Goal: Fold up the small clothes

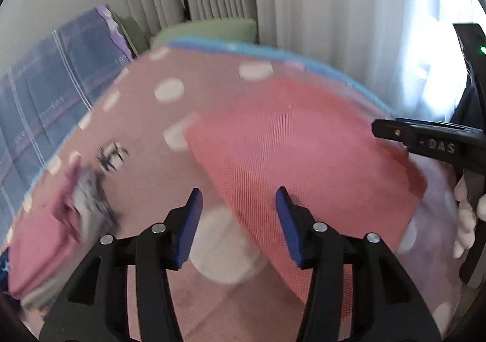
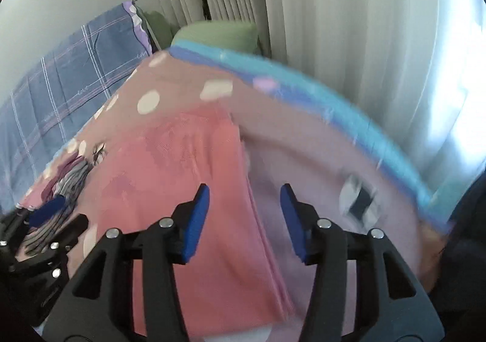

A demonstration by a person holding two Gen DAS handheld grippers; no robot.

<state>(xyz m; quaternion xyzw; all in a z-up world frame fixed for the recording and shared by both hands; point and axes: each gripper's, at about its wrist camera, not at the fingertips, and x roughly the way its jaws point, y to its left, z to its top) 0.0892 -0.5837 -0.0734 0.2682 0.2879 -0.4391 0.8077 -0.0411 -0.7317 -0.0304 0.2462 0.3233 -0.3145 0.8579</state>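
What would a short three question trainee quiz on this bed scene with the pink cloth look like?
1. True or false: the left gripper is clamped on the pink cloth.
2. What pattern does the bedspread under the cloth show: A stripes, B pale dots, C checks?
3. Fill in: a pile of folded clothes lies to the ___ of the pink cloth in the left wrist view.

Key: 1 false, its jaws stand open, like the right gripper; 2 B; 3 left.

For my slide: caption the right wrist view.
Open right tool above a folded coral-pink knit garment on a dusty-pink polka-dot bedspread.
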